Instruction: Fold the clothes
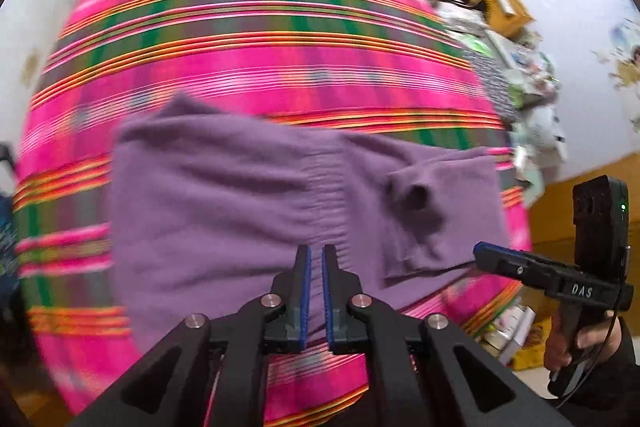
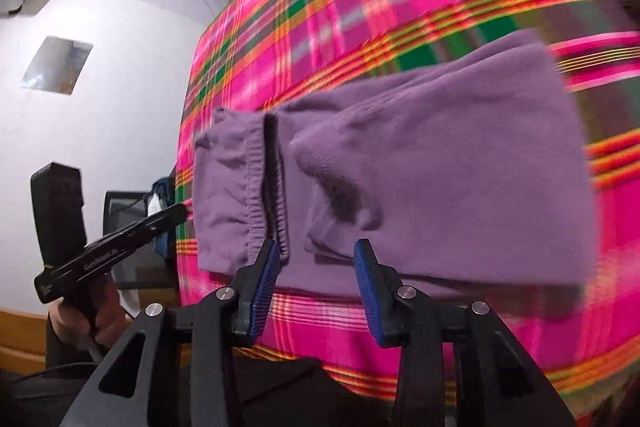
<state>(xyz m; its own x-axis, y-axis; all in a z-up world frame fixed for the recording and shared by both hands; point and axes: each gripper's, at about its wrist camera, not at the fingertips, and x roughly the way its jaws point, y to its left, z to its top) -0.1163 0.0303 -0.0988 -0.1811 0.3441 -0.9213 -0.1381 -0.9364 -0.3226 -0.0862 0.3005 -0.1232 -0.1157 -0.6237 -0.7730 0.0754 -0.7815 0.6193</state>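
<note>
A purple garment (image 1: 248, 195) lies folded on a bed under a pink plaid blanket (image 1: 256, 39), near the edge closest to the person. It looks like soft fleece trousers: the right wrist view shows a gathered elastic waistband (image 2: 268, 183), ribbed and puckered, with the legs doubled over it into a rough rectangle. The fabric is matte and slightly fuzzy, with rounded folds rather than sharp creases. One loose flap (image 1: 424, 227) sticks up unevenly on the right side of the bundle, where the layers do not line up.

The left gripper (image 1: 317, 259) hangs over the near edge of the garment, its jaws only a narrow slit apart and nothing visibly pinched between the blue ridged pads (image 1: 307, 291). The right gripper (image 2: 316, 259) stands wide, its jaws straddling the near hem just beside the waistband, with cloth under the gap but the pads not pressing on it. Both point steeply down at the cloth, which suits a release or a fresh grab at the edge.

My guess is that a fold has been laid down and both tools are free of the fabric. The blanket is flat and taut, a good surface for sliding and smoothing. The untidy flap probably needs tucking next.
</note>
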